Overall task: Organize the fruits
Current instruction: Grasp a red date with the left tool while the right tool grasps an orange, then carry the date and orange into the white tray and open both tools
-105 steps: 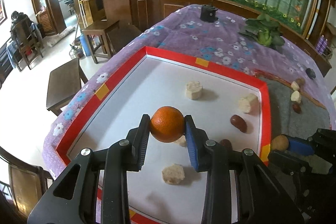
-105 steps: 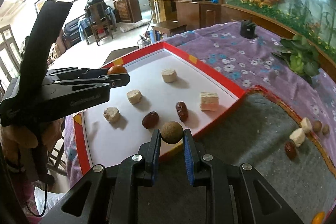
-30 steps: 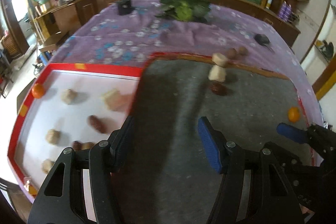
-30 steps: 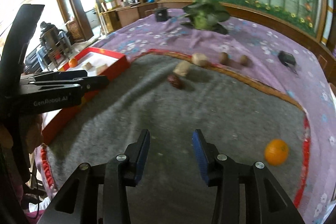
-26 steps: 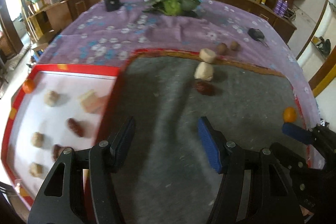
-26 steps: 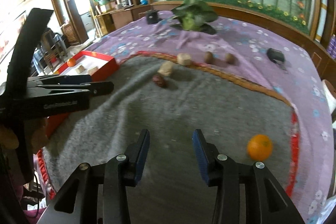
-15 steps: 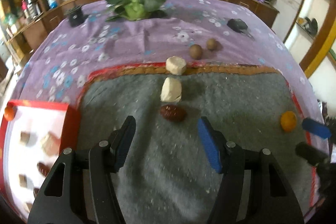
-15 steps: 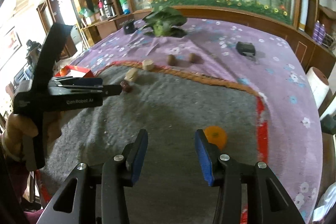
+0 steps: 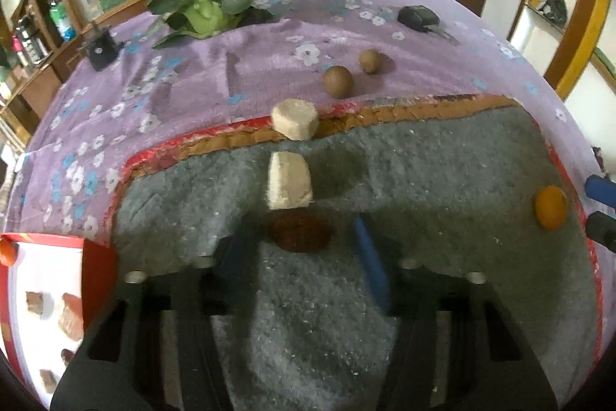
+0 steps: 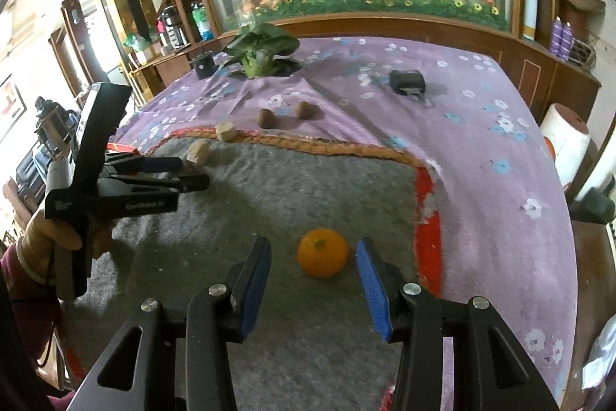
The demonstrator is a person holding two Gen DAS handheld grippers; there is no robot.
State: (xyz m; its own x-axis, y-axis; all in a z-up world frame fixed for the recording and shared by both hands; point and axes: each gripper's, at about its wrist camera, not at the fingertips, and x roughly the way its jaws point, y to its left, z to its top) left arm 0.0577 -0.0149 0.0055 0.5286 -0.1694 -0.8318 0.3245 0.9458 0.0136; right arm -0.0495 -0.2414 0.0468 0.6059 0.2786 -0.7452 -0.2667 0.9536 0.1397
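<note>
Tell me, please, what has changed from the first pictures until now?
Both grippers let go of their fruit in the red-edged tray and swung over to the grey mat. The left gripper now straddles the red date, its jaws just closing, blurred. The right gripper stands open around the orange, not touching it. The mat pieces and the two brown fruits on the purple cloth stayed put.

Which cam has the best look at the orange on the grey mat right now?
Right wrist view. The orange sits sharp and whole between the right gripper pads, which stand clear of it on both sides. The left wrist view shows it only small and distorted at the right edge, on the grey mat, beside the right gripper's tips.
</note>
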